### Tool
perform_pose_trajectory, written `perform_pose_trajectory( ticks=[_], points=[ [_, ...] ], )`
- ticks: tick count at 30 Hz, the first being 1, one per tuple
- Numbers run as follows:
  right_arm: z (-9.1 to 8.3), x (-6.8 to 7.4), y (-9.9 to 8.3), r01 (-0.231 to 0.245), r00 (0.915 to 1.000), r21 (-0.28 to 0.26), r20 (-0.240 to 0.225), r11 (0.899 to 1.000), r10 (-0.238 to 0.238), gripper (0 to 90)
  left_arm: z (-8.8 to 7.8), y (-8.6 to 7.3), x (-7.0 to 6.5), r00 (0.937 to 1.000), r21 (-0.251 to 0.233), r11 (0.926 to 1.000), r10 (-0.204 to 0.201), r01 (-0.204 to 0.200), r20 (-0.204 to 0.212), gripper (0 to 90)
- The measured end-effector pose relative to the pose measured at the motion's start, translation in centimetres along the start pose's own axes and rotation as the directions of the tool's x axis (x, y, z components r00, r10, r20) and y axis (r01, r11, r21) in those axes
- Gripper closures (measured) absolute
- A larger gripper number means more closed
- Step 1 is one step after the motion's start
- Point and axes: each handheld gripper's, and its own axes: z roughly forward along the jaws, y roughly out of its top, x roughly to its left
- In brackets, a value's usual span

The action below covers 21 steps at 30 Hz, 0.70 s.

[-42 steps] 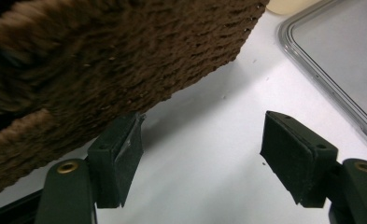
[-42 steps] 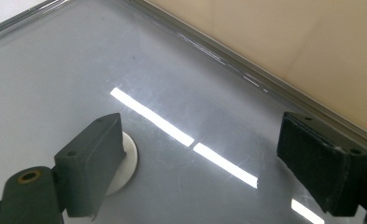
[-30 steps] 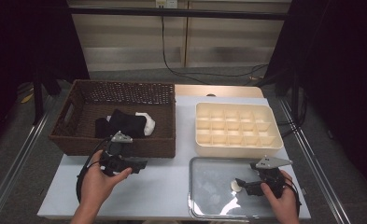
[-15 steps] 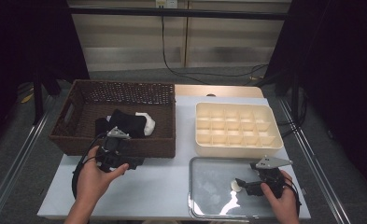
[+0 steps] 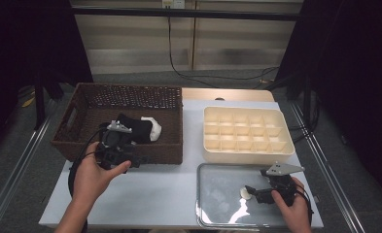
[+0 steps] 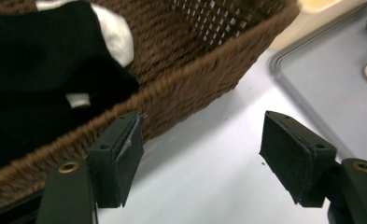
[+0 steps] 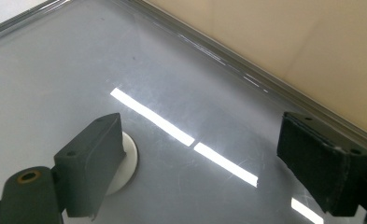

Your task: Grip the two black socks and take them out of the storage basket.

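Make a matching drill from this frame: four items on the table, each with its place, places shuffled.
Items:
1. black cloth
2. small white disc
3. cream divider box
4. left tongs

Places:
A. on the metal tray
B. behind the metal tray
C. in the wicker basket
D. at the basket's near wall, open

Pairs: 1-C, 2-A, 3-B, 4-D

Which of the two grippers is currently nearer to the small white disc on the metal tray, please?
The right. The right gripper sits over the metal tray, its fingers right beside the small white disc. The left gripper is across the table by the wicker basket.
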Motion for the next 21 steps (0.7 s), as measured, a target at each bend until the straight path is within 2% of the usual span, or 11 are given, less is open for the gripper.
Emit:
perform_pose_trajectory(
  ticks=[4,10,13,15,21],
  points=[
    [0.0,0.0,0.0,0.001,1.0000,0.000,-0.001,1.000,-0.001,13.7,-0.9,1.4,0.1,0.9997,-0.003,0.9999,0.015,-0.015,-0.019,29.6],
    [0.0,0.0,0.0,0.001,1.0000,0.000,-0.001,1.000,-0.001,13.7,-1.4,3.1,0.4,0.9993,-0.014,0.9998,0.013,-0.013,-0.035,29.5],
    [0.0,0.0,0.0,0.000,1.0000,-0.001,-0.004,1.000,0.000,13.7,-1.1,3.9,0.9,0.9992,-0.024,0.9997,-0.001,0.000,-0.040,29.5],
    [0.0,0.0,0.0,0.000,1.0000,-0.001,-0.004,1.000,0.000,13.7,-0.9,4.3,1.3,0.9984,-0.022,0.9998,-0.003,0.002,-0.057,29.5],
    [0.0,0.0,0.0,0.000,1.0000,0.000,-0.004,1.000,0.000,13.7,0.3,5.1,2.8,0.9958,-0.036,0.9983,-0.047,0.045,-0.078,29.6]
  ],
)
